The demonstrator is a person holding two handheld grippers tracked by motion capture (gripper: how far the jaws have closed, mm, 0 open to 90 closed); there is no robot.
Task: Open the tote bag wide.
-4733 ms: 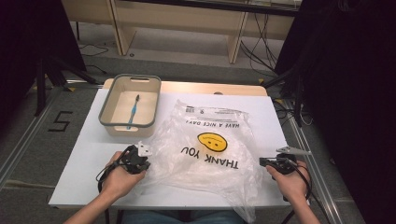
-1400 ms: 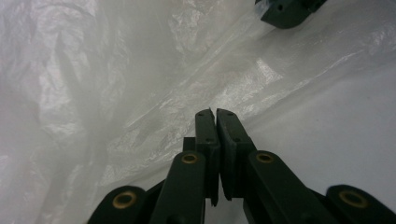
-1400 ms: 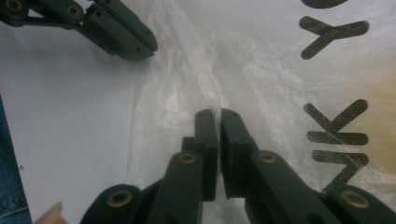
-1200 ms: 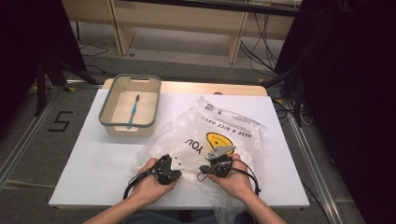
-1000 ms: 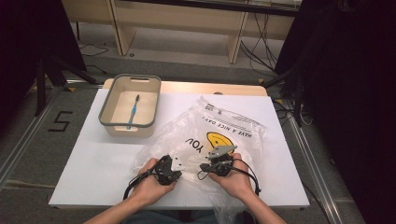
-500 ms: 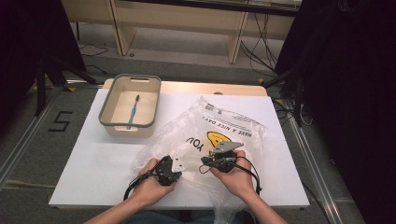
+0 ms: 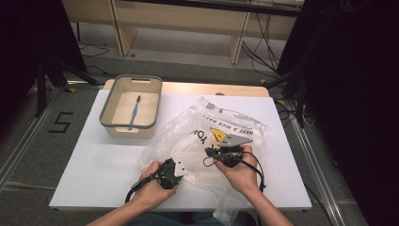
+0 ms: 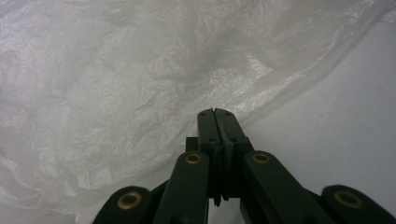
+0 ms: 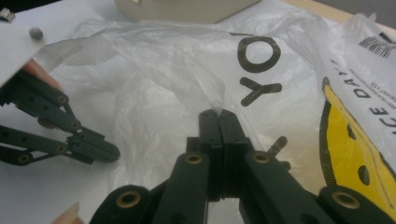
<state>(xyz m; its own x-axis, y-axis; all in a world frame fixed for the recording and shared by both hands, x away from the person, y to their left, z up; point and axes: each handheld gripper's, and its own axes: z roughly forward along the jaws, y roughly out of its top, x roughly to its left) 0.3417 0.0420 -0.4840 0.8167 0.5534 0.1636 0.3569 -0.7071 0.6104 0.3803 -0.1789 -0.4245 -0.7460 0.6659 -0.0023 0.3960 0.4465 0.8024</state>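
Observation:
A clear plastic bag (image 7: 221,136) with a yellow smiley and black lettering lies crumpled across the white table (image 7: 94,160). My left gripper (image 7: 175,170) is at the bag's near left edge. In the left gripper view its jaws are shut, with the tips (image 8: 214,112) over the bag's edge film (image 8: 140,93). My right gripper (image 7: 211,151) sits mid-bag, shut on a raised fold of film (image 9: 205,84) that runs up from its tips (image 9: 217,113). The left gripper (image 9: 93,150) lies just left of that fold in the right gripper view.
A beige basin (image 7: 131,123) with a grey rim stands at the far left of the table and holds a blue toothbrush (image 7: 134,112). Its corner (image 9: 187,9) lies beyond the bag. Bare table surface lies left of the bag. Cables trail from both grippers.
Both grippers came in from the bag's outer sides to its near middle, and the bag crumpled. Over the last second the right gripper drew its fold slightly up and away.

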